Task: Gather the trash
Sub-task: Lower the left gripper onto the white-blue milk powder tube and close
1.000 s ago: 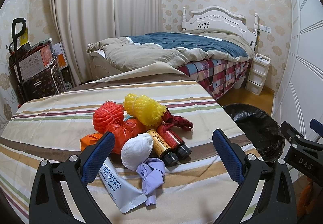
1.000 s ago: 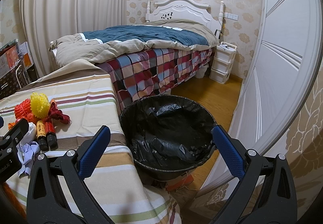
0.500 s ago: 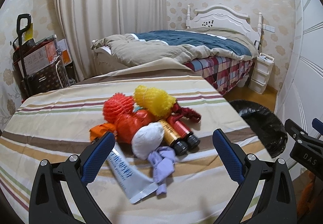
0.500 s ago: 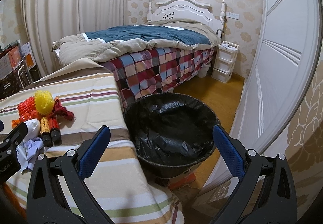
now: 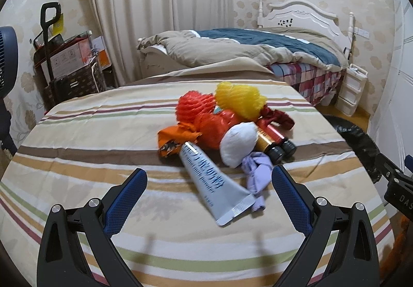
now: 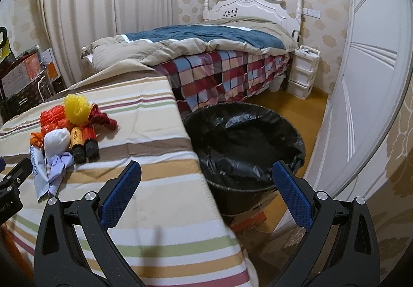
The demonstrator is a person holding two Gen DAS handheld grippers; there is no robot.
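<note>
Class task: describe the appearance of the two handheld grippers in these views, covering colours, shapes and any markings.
Both look alike. The left gripper has two black plastic fingers with triangular cut-outs, silver round bolts and blue dimpled pads. The right gripper matches it, with the same blue pads. Its black body, seen from the left camera, bears white letters "DAS". No cables or sleeves show.

Beyond the striped tablecloth (image 5: 103, 137): unmade bed (image 5: 247, 52), white drawer unit (image 5: 352, 92) beside it, curtain (image 5: 160, 10) behind, stacked boxes (image 5: 67, 59) left.
</note>
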